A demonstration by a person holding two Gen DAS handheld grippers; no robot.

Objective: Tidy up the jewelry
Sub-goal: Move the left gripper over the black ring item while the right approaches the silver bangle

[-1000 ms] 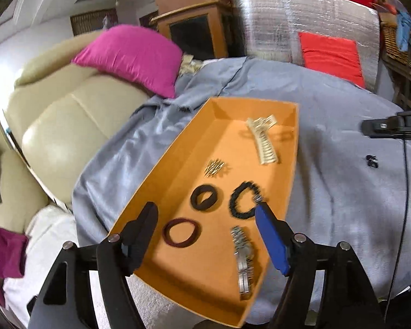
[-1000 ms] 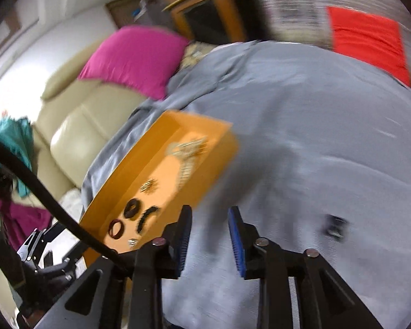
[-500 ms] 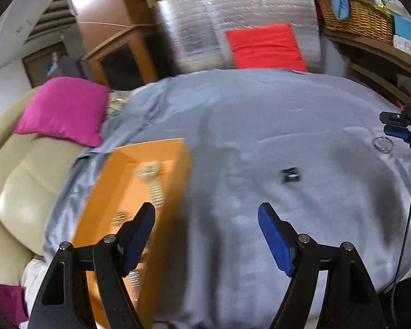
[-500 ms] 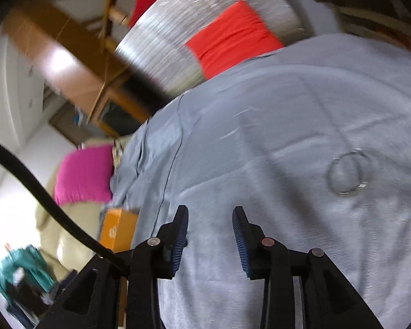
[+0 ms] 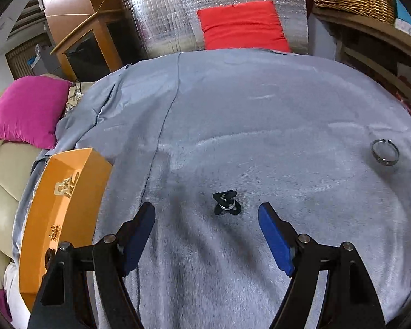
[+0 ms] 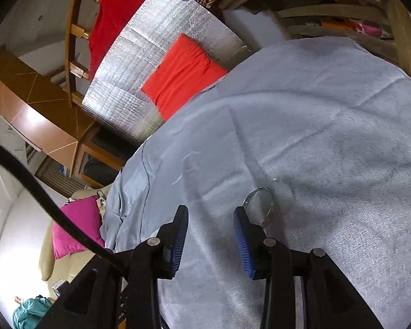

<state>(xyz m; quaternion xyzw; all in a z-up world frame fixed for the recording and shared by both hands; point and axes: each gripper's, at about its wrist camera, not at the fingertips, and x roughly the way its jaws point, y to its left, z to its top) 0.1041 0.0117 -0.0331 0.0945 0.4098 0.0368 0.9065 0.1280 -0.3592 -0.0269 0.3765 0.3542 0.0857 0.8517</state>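
Your left gripper (image 5: pixel 207 222) spread wide, empty; black clip (image 5: pixel 226 198) on cloth (image 5: pixel 260 126) between tips. Your right gripper (image 6: pixel 211 219) parted, empty; ring (image 6: pixel 259 205) beside right finger. Tray (image 5: pixel 65 205) at cloth's left edge.

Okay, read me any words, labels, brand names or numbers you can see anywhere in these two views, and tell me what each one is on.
No readable text in either view.
Orange tray: plain walls, no print visible.
Left gripper and right gripper: no markings visible.
Shelf clutter: coloured items, too blurred to show any lettering.
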